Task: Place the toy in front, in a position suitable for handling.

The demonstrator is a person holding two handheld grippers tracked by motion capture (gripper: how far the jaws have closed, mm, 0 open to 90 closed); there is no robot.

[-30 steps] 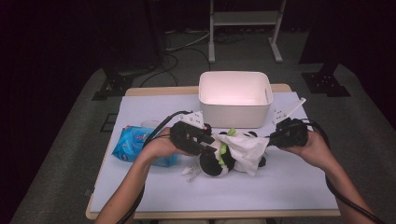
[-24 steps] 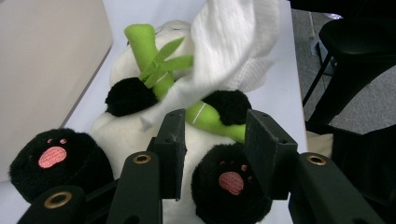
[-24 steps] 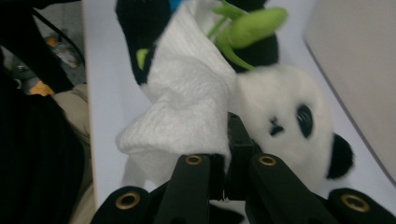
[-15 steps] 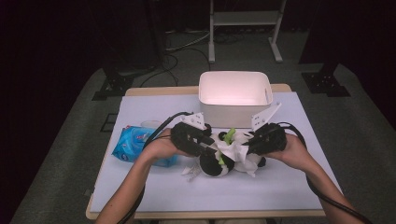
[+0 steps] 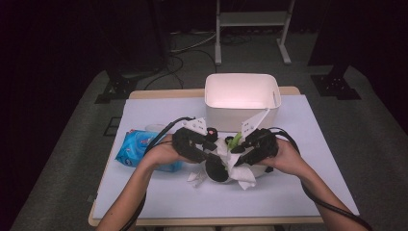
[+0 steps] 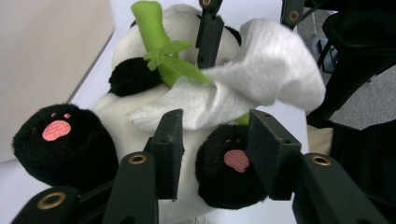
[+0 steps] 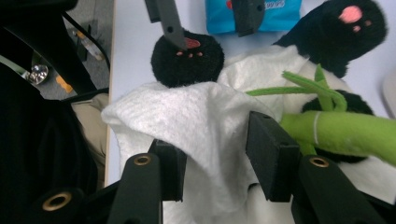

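Dark room, white-topped counter (image 5: 159, 110); tub (image 5: 240, 98) at 12 o'clock. Panda plush (image 5: 219, 168) lies at center, white cloth (image 7: 205, 126) draped over it. Left gripper (image 5: 204, 149) straddles a paw, jaws released. Right gripper (image 5: 243, 156) has just been opening, cloth between its jaws, unclenched. Wiping step; next needs a fresh pinch on cloth.

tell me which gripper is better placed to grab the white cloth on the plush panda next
Right, probably. The right gripper, whose jaws have just been opening, straddles the crumpled white cloth. The left gripper straddles the black-and-white plush panda's black foot instead.
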